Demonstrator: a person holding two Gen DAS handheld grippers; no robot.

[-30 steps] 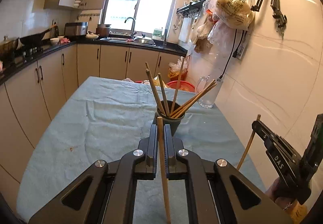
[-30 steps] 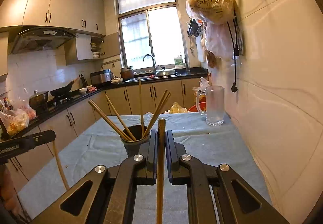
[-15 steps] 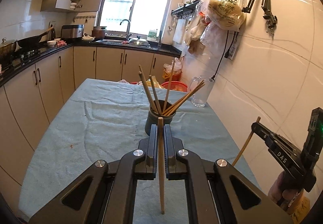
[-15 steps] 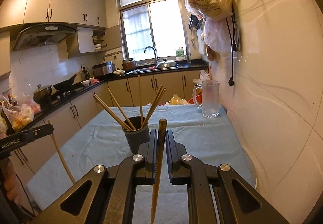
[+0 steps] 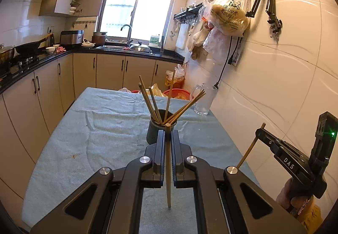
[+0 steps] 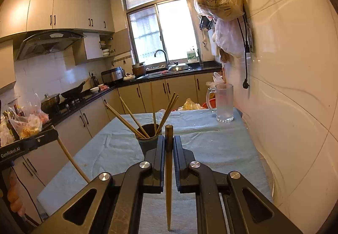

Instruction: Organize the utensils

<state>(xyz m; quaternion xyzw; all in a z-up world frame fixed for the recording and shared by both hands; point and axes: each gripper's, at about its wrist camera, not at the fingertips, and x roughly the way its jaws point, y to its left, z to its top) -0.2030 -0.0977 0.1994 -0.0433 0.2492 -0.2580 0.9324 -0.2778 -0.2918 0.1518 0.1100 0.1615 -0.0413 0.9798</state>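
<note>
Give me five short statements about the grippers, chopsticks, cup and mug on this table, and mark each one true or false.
1. Each gripper is closed on one chopstick. True: the left gripper clamps a chopstick, and the right gripper clamps another chopstick.
2. The dark cup is empty. False: several chopsticks stand in it.
3. The glass mug stands near the tiled wall. True.
4. The table is bare wood. False: a blue cloth covers it.
5. The cup lies tipped on its side. False: it stands upright.
</note>
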